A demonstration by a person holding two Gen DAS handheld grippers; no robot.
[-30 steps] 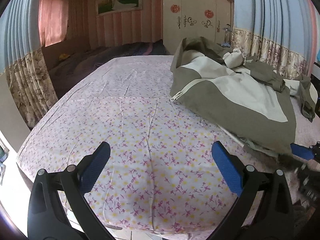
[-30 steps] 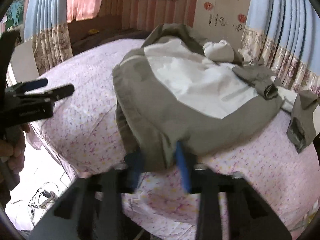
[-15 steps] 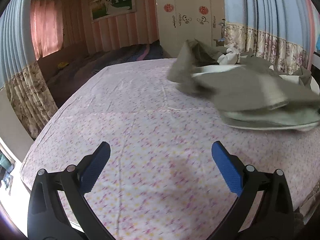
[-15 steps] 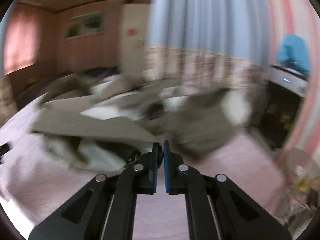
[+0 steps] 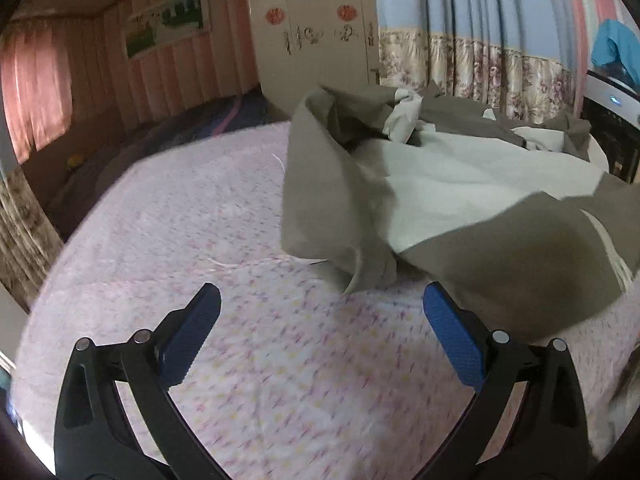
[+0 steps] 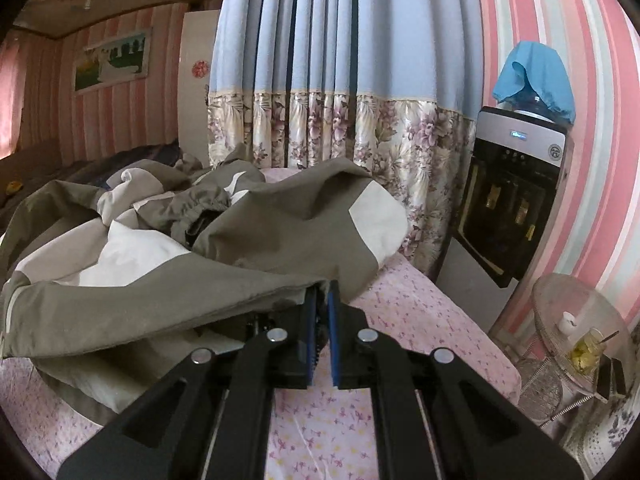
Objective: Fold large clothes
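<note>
An olive and cream jacket point(image 5: 460, 184) lies rumpled on the right half of a bed with a pink floral sheet point(image 5: 192, 220). My left gripper point(image 5: 320, 320) is open and empty, low over the sheet, with the jacket's near folded corner just beyond and between its fingers. In the right wrist view my right gripper point(image 6: 322, 300) is shut on the jacket's point(image 6: 200, 288) olive hem and holds that edge lifted off the sheet point(image 6: 420, 320).
A blue curtain with a floral border point(image 6: 320, 80) hangs behind the bed. A water dispenser point(image 6: 516, 184) under a blue cloth and a small round wicker table point(image 6: 580, 332) stand to the right. A white wardrobe point(image 5: 316, 28) is at the far end.
My right gripper closed on the jacket's hem and swung it to the right, dragging the jacket across the bed. My left gripper stayed open and turned toward the jacket.
</note>
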